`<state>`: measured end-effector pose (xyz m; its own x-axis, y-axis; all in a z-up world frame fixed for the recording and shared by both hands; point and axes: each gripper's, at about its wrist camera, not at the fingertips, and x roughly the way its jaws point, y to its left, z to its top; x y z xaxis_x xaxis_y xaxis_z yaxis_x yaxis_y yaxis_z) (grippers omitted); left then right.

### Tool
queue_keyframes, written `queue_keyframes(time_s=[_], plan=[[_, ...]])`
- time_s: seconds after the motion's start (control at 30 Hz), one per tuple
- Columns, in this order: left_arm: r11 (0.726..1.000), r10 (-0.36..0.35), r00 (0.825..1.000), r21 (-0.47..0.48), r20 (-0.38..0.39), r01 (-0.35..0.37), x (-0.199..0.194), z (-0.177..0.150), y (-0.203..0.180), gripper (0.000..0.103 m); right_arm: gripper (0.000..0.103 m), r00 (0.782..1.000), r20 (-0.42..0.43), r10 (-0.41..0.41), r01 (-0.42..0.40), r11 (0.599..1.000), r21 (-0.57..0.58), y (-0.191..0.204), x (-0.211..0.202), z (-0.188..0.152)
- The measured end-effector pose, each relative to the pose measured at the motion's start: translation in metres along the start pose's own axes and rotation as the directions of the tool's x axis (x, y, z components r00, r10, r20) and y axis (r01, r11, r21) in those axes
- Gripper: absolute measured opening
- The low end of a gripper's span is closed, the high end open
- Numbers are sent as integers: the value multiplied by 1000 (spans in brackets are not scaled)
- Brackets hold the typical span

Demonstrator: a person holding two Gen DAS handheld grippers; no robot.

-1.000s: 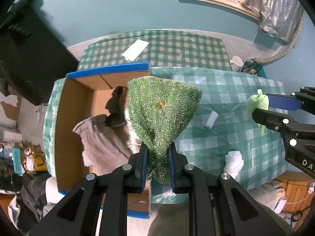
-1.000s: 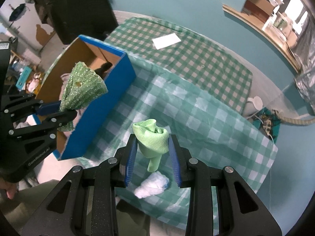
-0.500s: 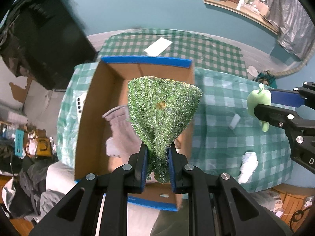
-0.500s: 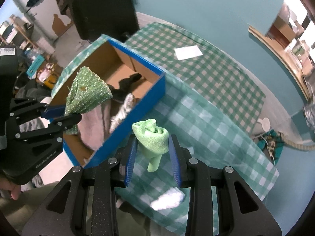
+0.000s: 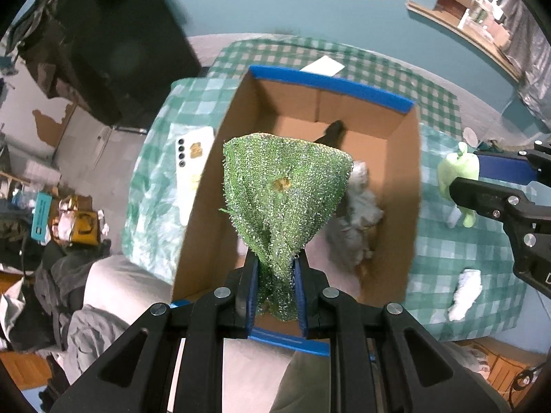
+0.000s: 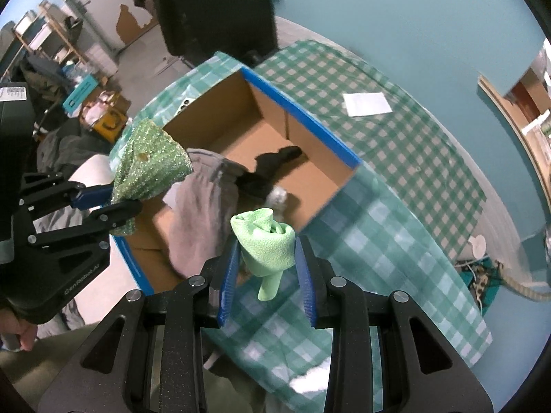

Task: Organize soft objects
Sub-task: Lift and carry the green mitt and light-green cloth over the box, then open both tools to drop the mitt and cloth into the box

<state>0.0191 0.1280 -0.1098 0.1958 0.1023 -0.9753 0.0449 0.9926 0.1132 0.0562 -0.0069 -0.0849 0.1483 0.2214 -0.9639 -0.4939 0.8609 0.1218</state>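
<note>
Open cardboard box with blue rim (image 5: 330,84) already holds grey cloth (image 6: 203,206) and dark item.

Left gripper (image 5: 275,296) clamped on glittery green scouring cloth (image 5: 286,189), above box.

Right gripper (image 6: 267,268) clamped on light-green microfibre cloth (image 6: 265,237), over box's near edge.

White crumpled cloth (image 5: 465,289) lies on checked tablecloth (image 5: 465,251) beside box, unsorted.

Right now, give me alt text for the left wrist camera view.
The left gripper pinches a sparkly green cloth above an open cardboard box holding grey and black fabric. At right, the right gripper holds a pale green cloth over a checked tablecloth.

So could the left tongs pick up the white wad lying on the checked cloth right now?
Probably not: the left tongs are already shut on the sparkly green cloth, over the box, away from the white wad.
</note>
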Motion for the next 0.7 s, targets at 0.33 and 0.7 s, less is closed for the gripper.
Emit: queue_keyframes(time_s=[0.33, 0.7], plan=[[1000, 19, 999, -20, -42, -20, 25, 2, 27, 19, 33, 999, -44, 23, -24, 999, -24, 22, 35, 18], [999, 42, 997, 14, -70, -41, 39, 6, 27, 43, 33, 996, -76, 41, -42, 999, -8, 28, 55, 24]])
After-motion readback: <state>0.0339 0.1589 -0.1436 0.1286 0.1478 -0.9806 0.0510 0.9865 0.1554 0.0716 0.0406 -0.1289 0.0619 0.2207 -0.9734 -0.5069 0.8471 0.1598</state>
